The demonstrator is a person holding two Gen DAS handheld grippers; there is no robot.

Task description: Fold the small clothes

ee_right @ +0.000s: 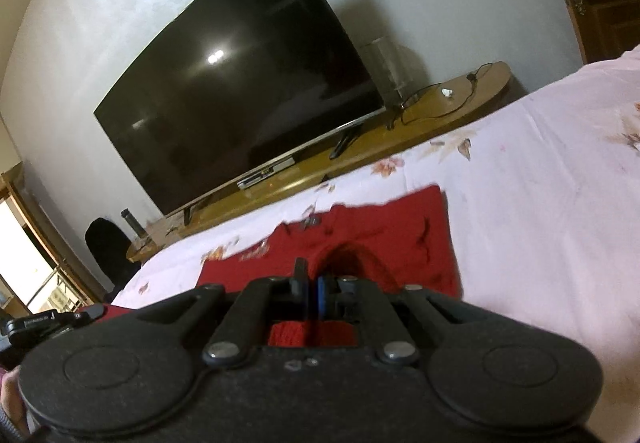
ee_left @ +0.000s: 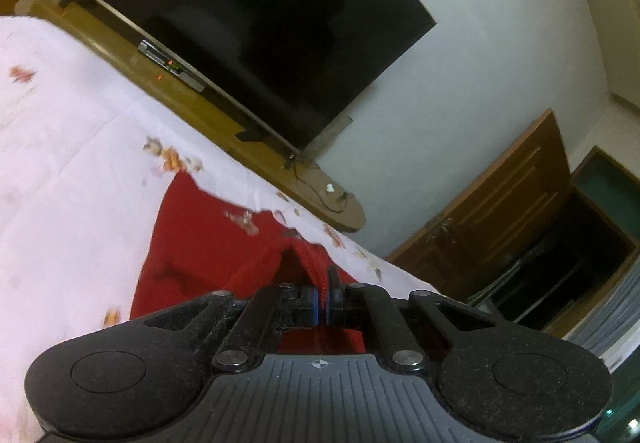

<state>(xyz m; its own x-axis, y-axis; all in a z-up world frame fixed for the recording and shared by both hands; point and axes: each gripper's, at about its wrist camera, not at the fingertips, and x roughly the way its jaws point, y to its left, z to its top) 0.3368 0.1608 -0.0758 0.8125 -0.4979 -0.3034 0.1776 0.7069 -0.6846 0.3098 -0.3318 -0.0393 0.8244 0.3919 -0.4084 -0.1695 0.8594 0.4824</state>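
A small red knitted garment lies on a pale pink flowered bedsheet. In the left wrist view its ribbed edge runs up into my left gripper, whose blue pads are shut on that edge. The right wrist view shows the same red garment spread ahead on the bedsheet, with a rounded fold rising to my right gripper, which is shut on the knit. Red fabric also shows beneath both grippers' fingers. At the lower left of the right wrist view the black tip of the other gripper pokes in.
Beyond the bed stands a long wooden TV bench with a large dark television, a set-top box and loose cables. A brown wooden door is at the right. A black chair back stands by the bed's left corner.
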